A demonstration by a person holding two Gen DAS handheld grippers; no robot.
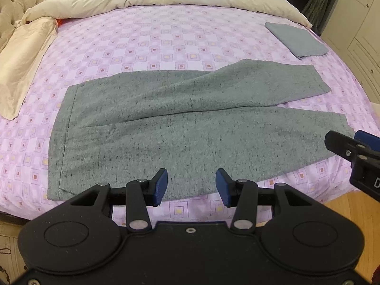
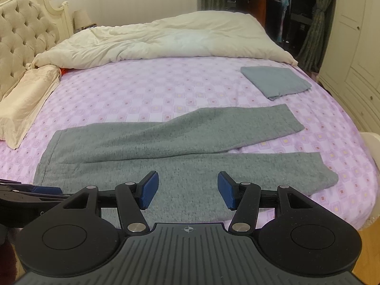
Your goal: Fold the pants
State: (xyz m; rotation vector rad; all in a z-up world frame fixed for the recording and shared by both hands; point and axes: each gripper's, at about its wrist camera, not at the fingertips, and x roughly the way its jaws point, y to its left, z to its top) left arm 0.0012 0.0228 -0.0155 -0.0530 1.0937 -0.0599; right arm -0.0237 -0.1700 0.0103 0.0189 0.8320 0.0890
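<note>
Grey knit pants [image 1: 180, 128] lie flat on the bed, waistband to the left, both legs running right and splitting apart near the hems. They also show in the right wrist view [image 2: 180, 156]. My left gripper [image 1: 191, 187] is open and empty, hovering over the near edge of the pants around the thigh. My right gripper [image 2: 187, 190] is open and empty, hovering over the near leg. The right gripper also shows at the right edge of the left wrist view [image 1: 351, 152], and the left gripper at the left edge of the right wrist view [image 2: 30, 191].
The bed has a purple patterned sheet [image 1: 147, 45]. A folded blue-grey cloth [image 2: 275, 82] lies at the far right. A cream duvet [image 2: 180, 40] is bunched at the back, a pillow [image 2: 21, 102] at the left. Wooden floor [image 1: 344, 211] shows beside the bed.
</note>
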